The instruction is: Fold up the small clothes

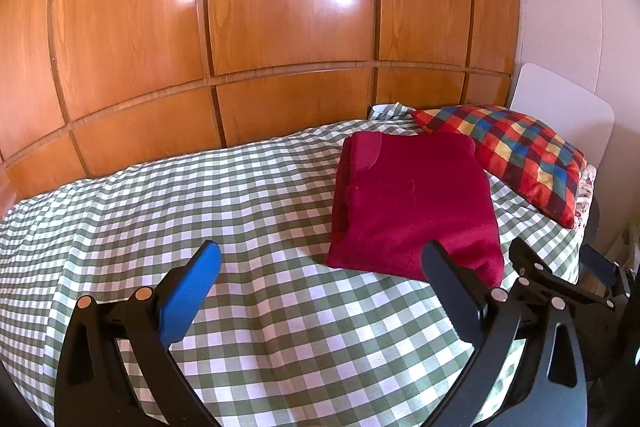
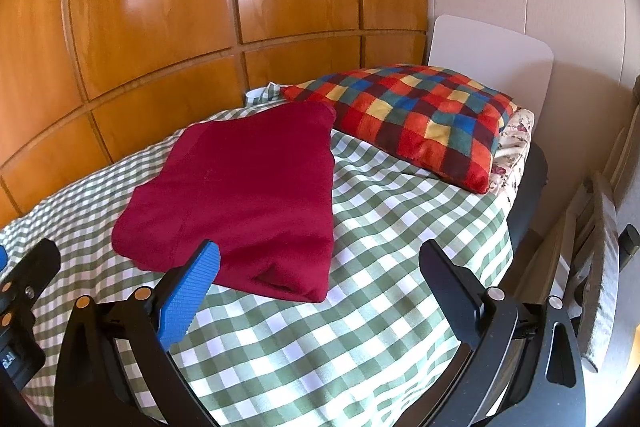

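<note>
Left wrist view: the left gripper [image 1: 322, 259] fills the bottom of the frame, its jaws spread wide and holding nothing; its bases are cut off by the lower edge. Its right finger covers the near right corner of the red garment [image 1: 412, 203], which lies folded into a rectangle right of centre on the checked cover [image 1: 240, 211]. At the lower right edge part of the right gripper [image 1: 560, 279] shows, mostly cut off, so its state cannot be read here. The garment's far corner touches a multicoloured checked pillow [image 1: 516, 155] at upper right; a floral fabric [image 1: 586, 195] peeks from beneath the pillow, mostly hidden. A white board [image 1: 568, 107] stands behind it. Glossy wood panels [image 1: 240, 27] fill the upper frame, with glare patches.

Right wrist view: the right gripper [image 2: 320, 259] is likewise wide open and empty. Its blue-padded finger [image 2: 192, 295] overlaps the garment's [image 2: 248, 187] near edge; contact cannot be judged. The garment sits left of centre, pillow [image 2: 416, 119] at upper right. A sliver of the left gripper [image 2: 20, 291] shows at the left edge. At the right edge, blurred wooden slats [image 2: 600, 247] are hard to identify.
</note>
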